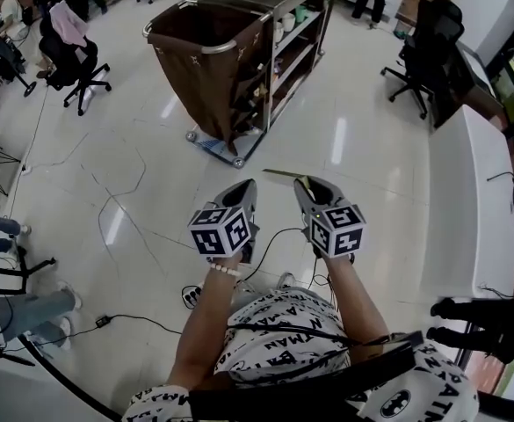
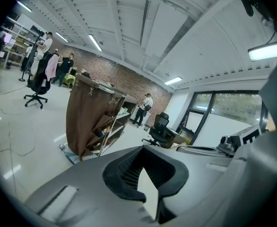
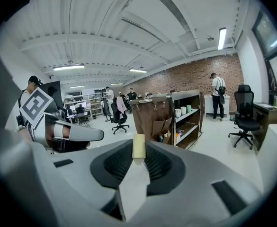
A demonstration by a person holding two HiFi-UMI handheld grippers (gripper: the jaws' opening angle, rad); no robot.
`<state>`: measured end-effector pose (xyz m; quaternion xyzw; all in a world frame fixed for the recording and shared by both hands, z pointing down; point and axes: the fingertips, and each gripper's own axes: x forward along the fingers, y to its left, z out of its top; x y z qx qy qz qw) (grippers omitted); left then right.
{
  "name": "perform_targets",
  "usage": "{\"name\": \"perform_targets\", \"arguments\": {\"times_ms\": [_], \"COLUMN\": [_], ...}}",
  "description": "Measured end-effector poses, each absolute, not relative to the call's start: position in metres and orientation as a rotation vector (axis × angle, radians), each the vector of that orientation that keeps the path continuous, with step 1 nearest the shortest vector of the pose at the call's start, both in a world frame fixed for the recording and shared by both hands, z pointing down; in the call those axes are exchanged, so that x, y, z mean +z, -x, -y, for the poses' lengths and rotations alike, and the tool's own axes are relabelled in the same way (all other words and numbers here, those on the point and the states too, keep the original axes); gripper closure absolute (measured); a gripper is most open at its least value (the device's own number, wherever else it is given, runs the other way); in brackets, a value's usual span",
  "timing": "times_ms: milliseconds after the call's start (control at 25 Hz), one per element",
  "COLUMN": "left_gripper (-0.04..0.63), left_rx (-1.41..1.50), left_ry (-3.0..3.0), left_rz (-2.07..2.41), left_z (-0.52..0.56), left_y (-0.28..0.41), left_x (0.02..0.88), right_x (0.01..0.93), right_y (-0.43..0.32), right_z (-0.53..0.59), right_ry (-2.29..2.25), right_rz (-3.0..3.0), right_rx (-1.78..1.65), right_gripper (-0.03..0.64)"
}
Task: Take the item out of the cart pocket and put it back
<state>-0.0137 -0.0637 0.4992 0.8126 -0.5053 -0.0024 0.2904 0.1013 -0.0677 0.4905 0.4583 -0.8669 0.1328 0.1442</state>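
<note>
The right tool (image 3: pixel 138 161) is clamped on a thin pale-yellow item (image 3: pixel 138 146). The item stands edge-on between its jaws and juts past their tips toward the cart (image 1: pixel 285 25). The left tool (image 2: pixel 145 174), jaws together and empty, hangs just beside it. Both tools are well short of the cart, facing the end that carries its brown bag (image 1: pixel 199 69).

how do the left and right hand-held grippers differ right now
The right hand-held gripper is shut on a pale yellow item; the left hand-held gripper holds nothing. The right one's jaws stand slightly apart around the item; the left one's jaws are together. Both point towards the cart, side by side.
</note>
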Motion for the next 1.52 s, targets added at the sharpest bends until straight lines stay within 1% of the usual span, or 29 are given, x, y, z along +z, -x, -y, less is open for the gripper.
{"name": "perform_targets", "arguments": {"times_ms": [720,1520], "left_gripper": [0.592,0.592], "left_rx": [0.002,0.063], "left_ry": [-2.17,-2.145], "left_rz": [1.371,1.374], "left_z": [0.061,0.041], "left_y": [0.014,0.059], "left_x": [0.503,0.524], "right_x": [0.482,0.498], "right_y": [-0.101,-0.058], "right_z": [0.066,0.052], "right_ry": [-1.344,-1.344], "right_rz": [2.513,2.494], "right_rx": [0.375,0.407], "right_gripper": [0.531,0.531]}}
